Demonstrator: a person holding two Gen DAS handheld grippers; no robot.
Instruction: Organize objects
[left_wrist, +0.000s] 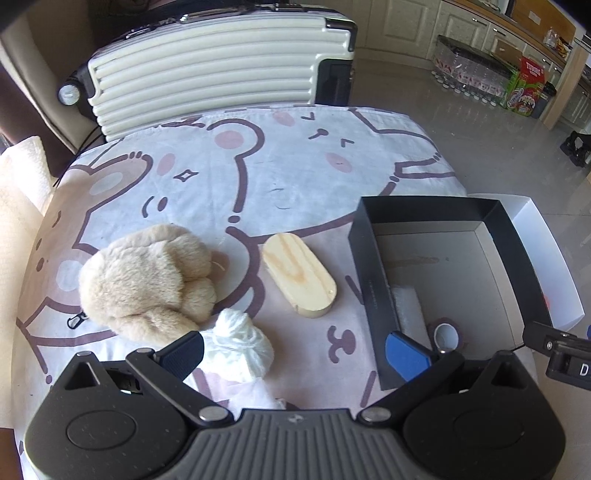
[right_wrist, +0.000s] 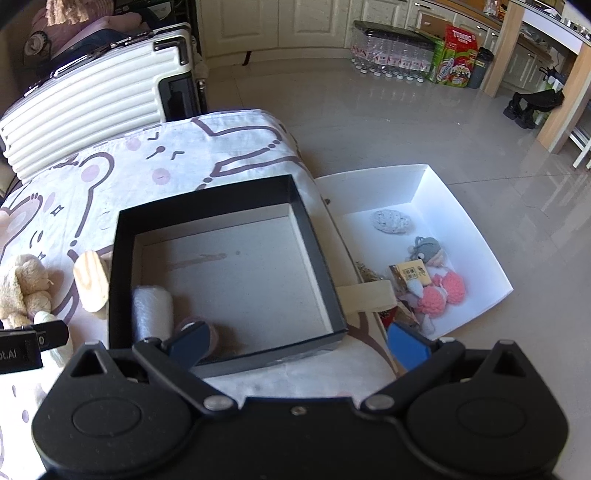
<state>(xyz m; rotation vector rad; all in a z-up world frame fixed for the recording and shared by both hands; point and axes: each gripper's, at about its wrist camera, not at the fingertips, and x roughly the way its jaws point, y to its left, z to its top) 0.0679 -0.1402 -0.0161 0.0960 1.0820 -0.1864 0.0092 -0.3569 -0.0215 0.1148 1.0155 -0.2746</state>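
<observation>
A beige plush toy (left_wrist: 147, 277), a white yarn ball (left_wrist: 240, 347) and an oval wooden block (left_wrist: 299, 277) lie on the cartoon-print cloth (left_wrist: 258, 166). A black box (left_wrist: 369, 266) at the right holds a bubble-wrap roll (right_wrist: 151, 314) and a tape roll (left_wrist: 447, 336). My left gripper (left_wrist: 295, 354) is open and empty, low over the cloth between the yarn ball and the box. My right gripper (right_wrist: 299, 343) is open and empty over the black box's (right_wrist: 118, 277) near edge. The plush (right_wrist: 22, 288) and block (right_wrist: 92, 284) show at left in the right wrist view.
A white tray (right_wrist: 461, 206) right of the black box holds small knitted toys, a grey stone-like piece and packets. A cream suitcase (left_wrist: 207, 70) stands behind the table. Bottled water packs (right_wrist: 391, 51) stand on the floor by the cabinets.
</observation>
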